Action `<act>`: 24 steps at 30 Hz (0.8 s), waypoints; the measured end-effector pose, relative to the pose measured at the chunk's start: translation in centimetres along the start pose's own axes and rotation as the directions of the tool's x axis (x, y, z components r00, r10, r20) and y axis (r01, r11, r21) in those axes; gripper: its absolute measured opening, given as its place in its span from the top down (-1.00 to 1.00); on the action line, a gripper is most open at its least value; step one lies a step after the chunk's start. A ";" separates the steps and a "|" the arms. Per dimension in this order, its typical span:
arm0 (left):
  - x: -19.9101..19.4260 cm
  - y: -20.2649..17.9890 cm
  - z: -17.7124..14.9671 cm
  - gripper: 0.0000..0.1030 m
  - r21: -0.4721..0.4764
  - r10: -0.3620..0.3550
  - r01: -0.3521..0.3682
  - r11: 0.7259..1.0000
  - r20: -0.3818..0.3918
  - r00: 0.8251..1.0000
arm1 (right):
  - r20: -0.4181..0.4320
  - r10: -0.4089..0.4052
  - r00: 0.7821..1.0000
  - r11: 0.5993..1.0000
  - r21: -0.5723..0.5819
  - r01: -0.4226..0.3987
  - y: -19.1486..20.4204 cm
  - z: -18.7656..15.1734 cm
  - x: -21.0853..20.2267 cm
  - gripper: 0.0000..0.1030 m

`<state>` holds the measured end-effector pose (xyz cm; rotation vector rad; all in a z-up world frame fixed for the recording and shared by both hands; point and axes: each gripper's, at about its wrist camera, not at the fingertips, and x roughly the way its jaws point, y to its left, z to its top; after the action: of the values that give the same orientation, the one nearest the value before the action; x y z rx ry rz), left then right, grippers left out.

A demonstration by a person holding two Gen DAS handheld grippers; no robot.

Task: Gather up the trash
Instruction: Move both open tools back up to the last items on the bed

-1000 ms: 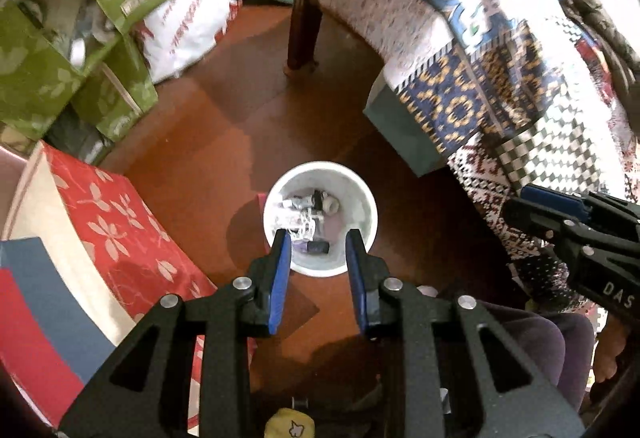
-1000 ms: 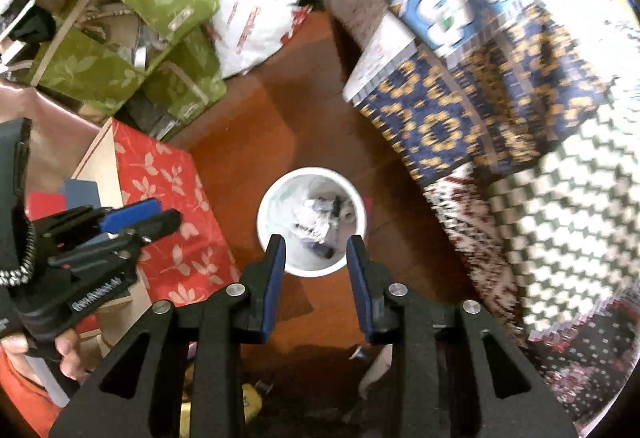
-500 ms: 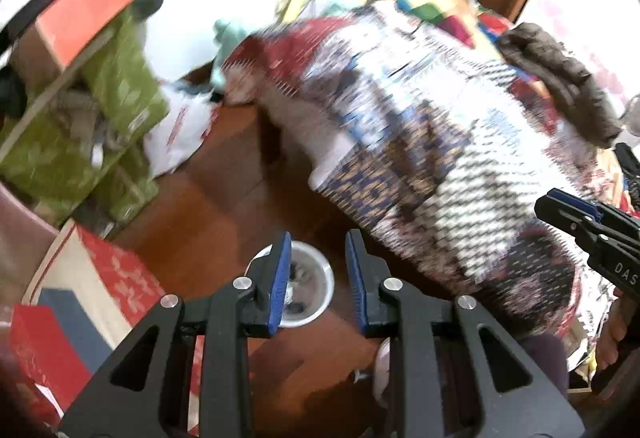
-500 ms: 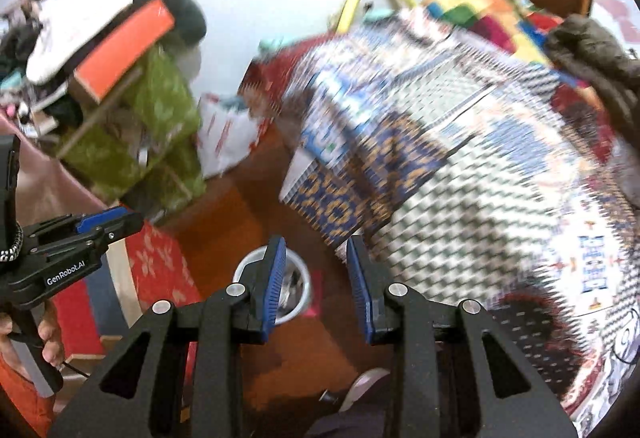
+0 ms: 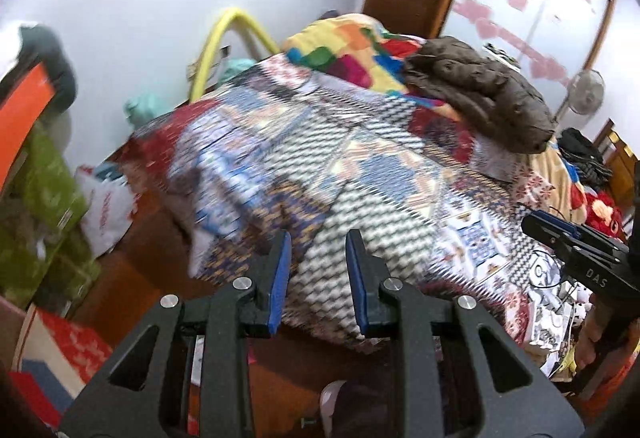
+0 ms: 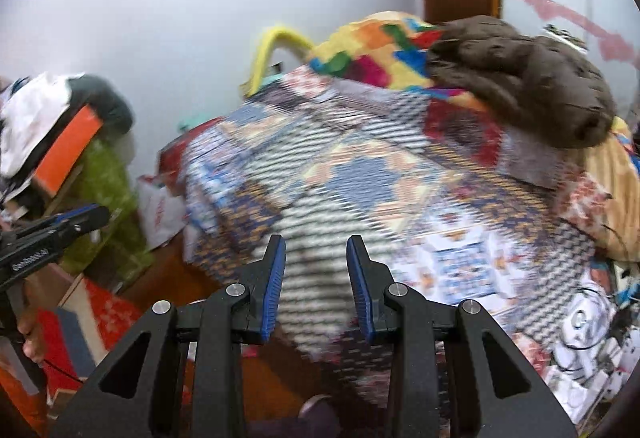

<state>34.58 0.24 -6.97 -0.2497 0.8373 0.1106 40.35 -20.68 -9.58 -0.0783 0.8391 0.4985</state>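
bed (image 5: 360, 165): fills both views, patchwork quilt, blurred; landmark for all below
jacket (image 5: 480, 89): brown, heaped on bed's far right part
blanket (image 5: 344, 49): rainbow blocks, at bed's far end, just left of jacket
boxes (image 5: 44, 197): green, stacked on floor well left of bed; white bag (image 5: 106, 209) between them and bed
paper clutter (image 6: 592, 326): white printed bits on bed's near right corner; likely next trash, a guess, too blurred to name items
left claw (image 5: 316, 270): over bed's near edge; jaws narrow, nothing between them
right claw (image 6: 316, 278): over bed's near edge, right of left claw; jaws narrow, empty
hands: fingers on left handle (image 6: 30, 334) at bed's left; fingers on right handle (image 5: 588, 342) at bed's right
change: a second ago both claws looked straight down into a white bin of scraps on the floor beside bed; views have swung up and across to bed top
bin: no longer in view now; assumed on floor at bed's near side, below the claws
trash: none held; earlier pieces lay in bin
meaning: a drop-off looks finished, claws free; step in hand is searching bed for next piece
risk: heavy blur, targets on bed hard to pick; busy quilt pattern hides small scraps
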 end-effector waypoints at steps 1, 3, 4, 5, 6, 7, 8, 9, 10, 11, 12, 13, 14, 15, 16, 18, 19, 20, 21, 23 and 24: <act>0.7 -1.3 0.7 0.42 0.013 -0.010 0.010 1.000 -0.001 1.000 | 0.004 -0.018 1.000 1.000 0.010 0.018 -1.1 0.2 0.0 0.44; 1.9 -3.2 1.6 0.39 0.032 -0.029 0.029 0.999 -0.005 1.000 | 0.016 -0.056 0.998 0.998 0.037 0.055 -3.7 0.4 -0.3 0.39; 2.7 -4.4 2.2 0.38 0.045 -0.042 0.042 0.998 -0.009 0.999 | 0.019 -0.077 0.997 0.996 0.053 0.076 -5.2 0.6 -0.3 0.23; 3.5 -5.3 2.6 0.36 0.054 -0.051 0.052 0.997 -0.014 0.999 | 0.025 -0.096 0.995 0.993 0.068 0.094 -6.3 0.7 -0.3 0.11; 4.4 -6.5 3.2 0.31 0.066 -0.063 0.065 0.996 -0.019 0.998 | 0.031 -0.111 0.993 0.991 0.080 0.108 -7.2 0.6 -0.5 -0.09; 5.1 -7.5 3.6 0.25 0.077 -0.069 0.071 0.995 -0.022 0.997 | 0.042 -0.135 0.990 0.987 0.098 0.130 -8.6 0.7 -0.6 -0.18; 5.8 -8.3 3.9 0.23 0.090 -0.073 0.075 0.993 -0.024 0.997 | 0.050 -0.153 0.987 0.983 0.111 0.146 -9.5 0.7 -0.5 -0.19; 6.9 -9.6 4.4 0.16 0.111 -0.078 0.080 0.991 -0.027 0.997 | 0.050 -0.168 0.985 0.980 0.119 0.161 -10.4 0.9 -0.2 -0.20; 7.7 -10.4 4.6 0.10 0.125 -0.081 0.084 0.989 -0.031 0.996 | 0.044 -0.177 0.983 0.978 0.124 0.170 -11.2 1.0 0.1 -0.20; 8.6 -11.3 5.0 0.07 0.140 -0.086 0.090 0.986 -0.037 0.996 | 0.038 -0.181 0.983 0.976 0.129 0.175 -12.0 1.1 0.5 -0.20; 9.3 -11.9 5.1 0.01 0.147 -0.089 0.094 0.985 -0.042 0.995 | 0.029 -0.187 0.982 0.974 0.136 0.181 -12.9 1.2 1.2 -0.20; 10.4 -12.7 5.4 -0.03 0.156 -0.095 0.102 0.982 -0.053 0.994 | 0.020 -0.191 0.981 0.972 0.141 0.187 -13.7 1.3 1.9 -0.20; 11.5 -13.4 5.6 -0.03 0.162 -0.102 0.112 0.980 -0.066 0.993 | 0.012 -0.193 0.981 0.972 0.143 0.189 -14.3 1.3 2.5 -0.20; 12.3 -13.8 5.6 -0.03 0.165 -0.108 0.120 0.979 -0.076 0.991 | -0.002 -0.192 0.981 0.971 0.147 0.190 -15.1 1.4 3.5 -0.20; 13.5 -14.4 5.8 -0.03 0.170 -0.119 0.133 0.976 -0.089 0.989 | -0.014 -0.187 0.982 0.971 0.152 0.187 -15.8 1.3 4.3 -0.20; 15.3 -15.2 6.1 -0.03 0.177 -0.130 0.147 0.973 -0.106 0.986 | -0.035 -0.179 0.983 0.971 0.157 0.182 -16.9 1.2 5.8 -0.20; 16.5 -15.6 6.3 -0.03 0.180 -0.135 0.155 0.971 -0.116 0.984 | -0.053 -0.179 0.982 0.971 0.154 0.185 -17.5 1.2 7.2 -0.20; 17.8 -16.0 6.5 -0.03 0.182 -0.140 0.162 0.970 -0.128 0.982 | -0.064 -0.180 0.982 0.971 0.149 0.188 -17.9 1.2 8.2 -0.20; 18.4 -16.1 6.5 -0.03 0.184 -0.141 0.165 0.969 -0.135 0.981 | -0.075 -0.181 0.981 0.971 0.143 0.190 -18.2 1.3 9.3 -0.20; 20.4 -16.8 6.9 -0.03 0.187 -0.143 0.170 0.968 -0.150 0.978 | -0.092 -0.179 0.979 0.973 0.130 0.190 -18.7 1.5 11.6 -0.20; 21.8 -17.2 7.1 -0.03 0.191 -0.142 0.171 0.967 -0.157 0.977 | -0.099 -0.176 0.979 0.974 0.124 0.188 -18.9 1.7 12.5 -0.20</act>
<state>57.56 -14.52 -15.68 -0.1306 0.9604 -0.1431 57.08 -31.98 -19.98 -0.0545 0.9391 0.2671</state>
